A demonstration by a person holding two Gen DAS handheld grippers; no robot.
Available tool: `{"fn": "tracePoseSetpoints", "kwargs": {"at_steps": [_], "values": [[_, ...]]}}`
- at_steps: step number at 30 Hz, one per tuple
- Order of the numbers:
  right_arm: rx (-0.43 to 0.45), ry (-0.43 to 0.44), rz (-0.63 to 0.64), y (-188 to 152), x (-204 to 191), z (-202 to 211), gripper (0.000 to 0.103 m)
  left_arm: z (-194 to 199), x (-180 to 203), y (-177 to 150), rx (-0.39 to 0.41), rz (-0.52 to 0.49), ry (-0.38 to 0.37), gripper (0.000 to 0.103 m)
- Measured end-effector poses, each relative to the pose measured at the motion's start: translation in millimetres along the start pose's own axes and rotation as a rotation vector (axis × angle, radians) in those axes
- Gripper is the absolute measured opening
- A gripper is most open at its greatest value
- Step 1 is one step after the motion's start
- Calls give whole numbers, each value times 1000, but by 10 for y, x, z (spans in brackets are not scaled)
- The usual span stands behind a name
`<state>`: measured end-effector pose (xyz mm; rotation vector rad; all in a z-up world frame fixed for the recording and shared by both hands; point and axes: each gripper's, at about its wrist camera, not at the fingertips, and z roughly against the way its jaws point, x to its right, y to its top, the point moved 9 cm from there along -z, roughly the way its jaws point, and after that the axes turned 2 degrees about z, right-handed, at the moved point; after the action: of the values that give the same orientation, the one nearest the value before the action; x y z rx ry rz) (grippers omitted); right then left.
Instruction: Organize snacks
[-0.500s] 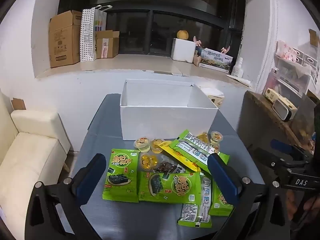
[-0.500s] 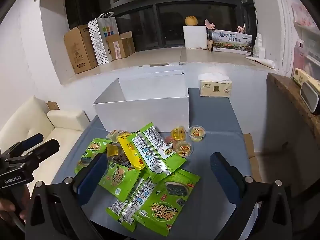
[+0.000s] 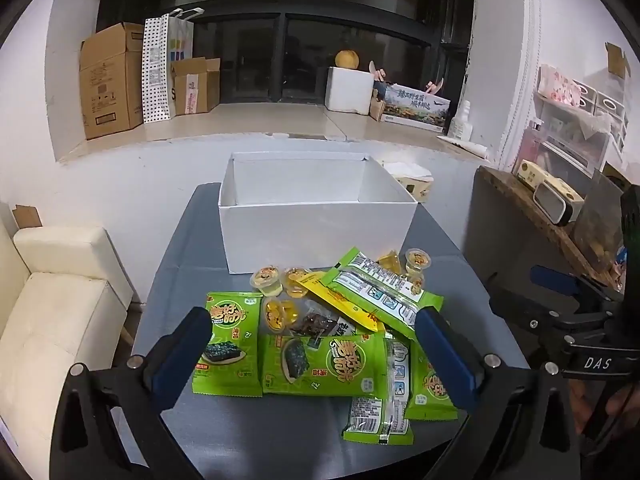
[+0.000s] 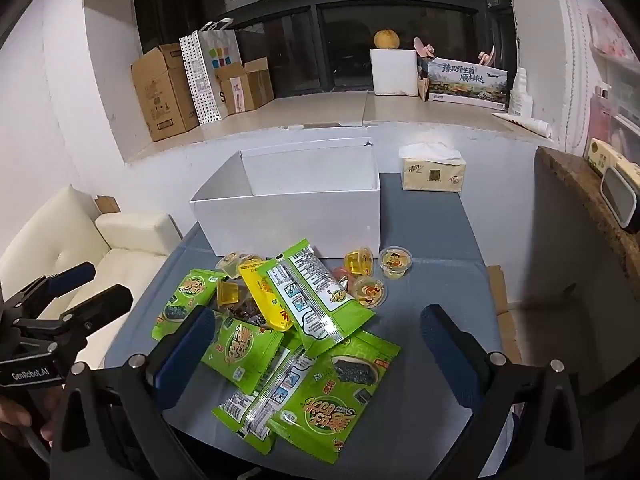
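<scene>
A heap of snacks lies in the middle of the grey table point(image 3: 192, 264), just in front of the open white box point(image 3: 316, 236), which stands at the centre of the left wrist view. Green seaweed packets point(image 3: 320, 364) fan across the lower centre of that view, some overlapping; a yellow packet point(image 4: 268, 300) and a green packet turned label-up point(image 4: 316, 296) lie on top. Small jelly cups point(image 4: 394, 262) sit close to the box's front wall, right of centre in the right wrist view; how many are buried in the pile is hard to tell. The left gripper point(image 3: 316, 354) hovers over the packets with its blue fingers spread wide, gripping nothing. The right gripper point(image 4: 320, 350) hangs likewise over the pile, jaws wide apart and empty. A tissue pack point(image 4: 434, 172) sits on the table at upper right, beside the box.
</scene>
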<state>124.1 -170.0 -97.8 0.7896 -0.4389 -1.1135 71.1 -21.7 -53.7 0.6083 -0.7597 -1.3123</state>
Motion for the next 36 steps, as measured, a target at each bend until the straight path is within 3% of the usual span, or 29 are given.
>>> {"fn": "tracePoseSetpoints", "kwargs": {"at_steps": [36], "values": [[-36,-7,0,-68,21,-15,103,-52,37,-44,-29,-14,11,103]]}}
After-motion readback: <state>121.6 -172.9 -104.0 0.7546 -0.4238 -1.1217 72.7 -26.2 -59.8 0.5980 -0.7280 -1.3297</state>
